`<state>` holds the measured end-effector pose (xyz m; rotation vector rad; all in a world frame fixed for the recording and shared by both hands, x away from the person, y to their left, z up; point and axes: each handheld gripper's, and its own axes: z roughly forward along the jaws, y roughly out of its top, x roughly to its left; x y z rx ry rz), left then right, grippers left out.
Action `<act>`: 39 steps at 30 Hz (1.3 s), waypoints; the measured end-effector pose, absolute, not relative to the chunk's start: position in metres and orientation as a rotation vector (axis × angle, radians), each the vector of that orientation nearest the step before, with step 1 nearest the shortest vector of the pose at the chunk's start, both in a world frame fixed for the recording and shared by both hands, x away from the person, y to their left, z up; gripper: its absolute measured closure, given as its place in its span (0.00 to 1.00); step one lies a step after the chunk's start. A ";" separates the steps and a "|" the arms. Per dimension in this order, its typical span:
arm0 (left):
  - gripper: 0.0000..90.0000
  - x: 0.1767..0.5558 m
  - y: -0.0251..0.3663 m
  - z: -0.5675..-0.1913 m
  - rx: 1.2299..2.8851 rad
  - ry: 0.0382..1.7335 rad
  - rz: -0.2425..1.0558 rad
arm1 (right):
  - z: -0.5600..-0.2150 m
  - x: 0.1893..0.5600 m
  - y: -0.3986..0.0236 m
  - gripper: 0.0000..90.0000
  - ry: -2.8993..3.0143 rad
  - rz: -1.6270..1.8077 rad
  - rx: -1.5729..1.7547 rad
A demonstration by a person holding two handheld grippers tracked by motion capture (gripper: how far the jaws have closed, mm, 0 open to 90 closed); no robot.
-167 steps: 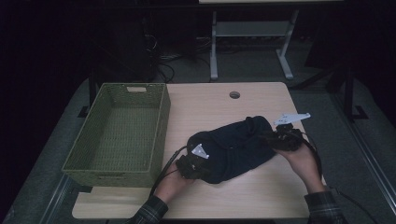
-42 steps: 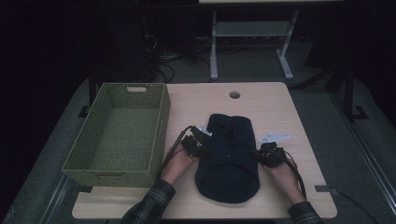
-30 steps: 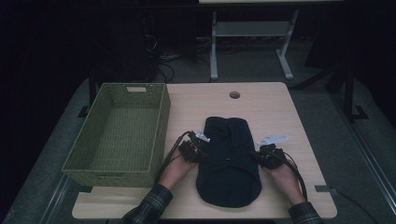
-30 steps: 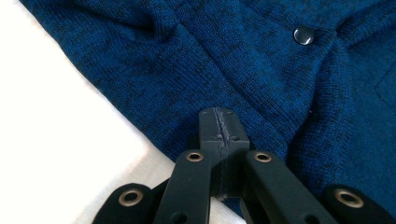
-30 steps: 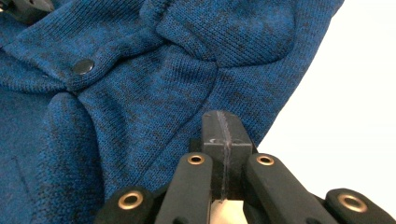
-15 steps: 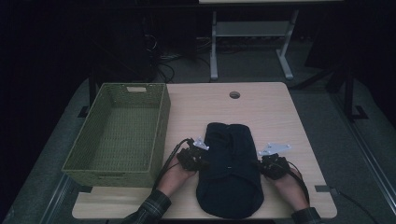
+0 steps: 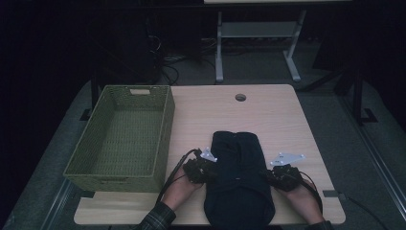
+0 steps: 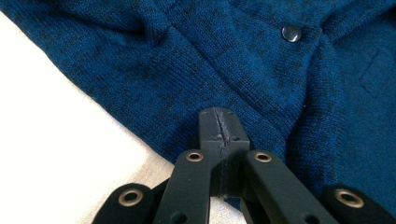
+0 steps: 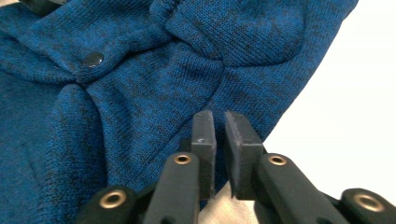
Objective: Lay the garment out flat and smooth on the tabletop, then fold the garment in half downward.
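Note:
A dark blue knit garment (image 7: 239, 177) lies folded lengthwise on the wooden table (image 7: 282, 120), its near end at the front edge. My left gripper (image 7: 209, 171) sits at its left side. In the left gripper view this gripper (image 8: 219, 119) is shut, with a thin fold of the garment (image 8: 233, 56) pinched between the pads. My right gripper (image 7: 272, 176) sits at the garment's right side. Its jaws have just been opening; in the right gripper view the gripper (image 9: 219, 121) shows a narrow gap with nothing pressed between the pads, above the garment's edge (image 9: 140, 74). A snap button (image 9: 93, 59) shows nearby.
An empty green woven basket (image 7: 165, 129) stands on the left part of the table, close to my left hand. A round cable hole (image 7: 240, 97) is at the far middle. Bare tabletop lies beyond the garment and to its right. Table legs and cables stand behind.
The garment has slid toward the table's near edge, drawn by both grippers at its sides. Both hands have come closer to the person.

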<state>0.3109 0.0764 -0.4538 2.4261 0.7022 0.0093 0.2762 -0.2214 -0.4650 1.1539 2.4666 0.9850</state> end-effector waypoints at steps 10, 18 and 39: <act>0.83 0.311 0.077 -0.451 2.413 0.692 -0.025 | -0.457 0.282 -0.227 0.50 2.469 1.048 1.199; 0.56 0.314 0.078 -0.444 2.421 0.675 0.009 | -0.447 0.286 -0.226 0.41 2.474 1.028 1.178; 0.42 0.351 0.079 -0.419 2.383 0.705 0.031 | -0.427 0.324 -0.223 0.43 2.506 1.072 1.164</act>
